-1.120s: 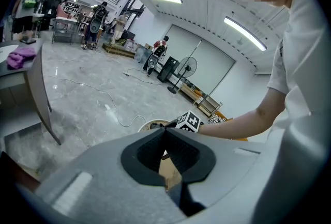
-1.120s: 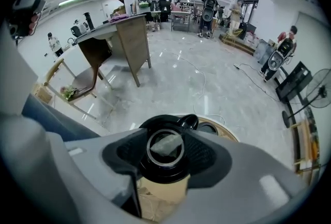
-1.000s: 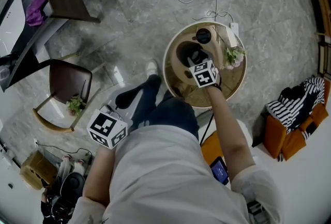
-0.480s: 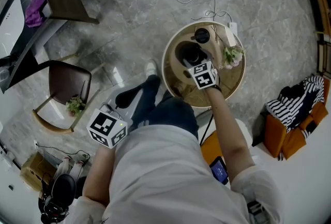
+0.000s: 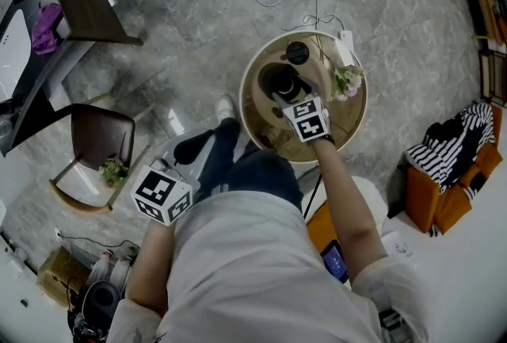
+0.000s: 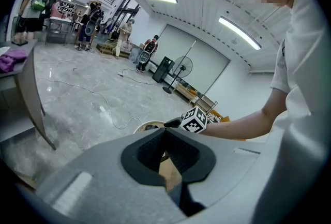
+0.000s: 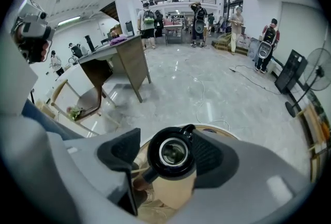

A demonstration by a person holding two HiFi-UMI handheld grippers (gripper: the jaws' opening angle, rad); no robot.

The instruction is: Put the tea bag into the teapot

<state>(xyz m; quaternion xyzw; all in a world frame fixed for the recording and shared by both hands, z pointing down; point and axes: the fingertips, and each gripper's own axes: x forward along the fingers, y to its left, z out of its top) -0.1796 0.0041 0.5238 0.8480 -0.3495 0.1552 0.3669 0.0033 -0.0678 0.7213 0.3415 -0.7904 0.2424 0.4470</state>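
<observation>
table: small round table (image 5: 345, 121) on the floor in front of the person's knees, holds all the task things
teapot: black teapot (image 5: 279, 81) on the table's left half, upright, mouth uncovered
lid: dark round lid (image 5: 296, 53) lies on the table just behind the pot, apart from it
flowers: small bunch of flowers (image 5: 346, 80) at the table's right edge, not in play
right gripper: right gripper (image 7: 164, 151) hangs right above the pot, looking straight down into the mouth
right fingers: wide apart, pads either side of the pot's outline, nothing between them, not touching the pot as far as i can see
left gripper: left gripper (image 6: 164, 137) low by the person's left thigh, well apart from the table, aimed across at the other arm
left fingers: pads pressed together at the tips, holding nothing
tea bag: in neither gripper. something pale sits down in the pot's mouth in the right gripper view, likely the bag, too small to be sure
step: looks like the release over the pot, bag probably already in
next move: lift the right gripper straight up and clear of the rim without knocking the pot. the lid is close by if the pot is to be covered
</observation>
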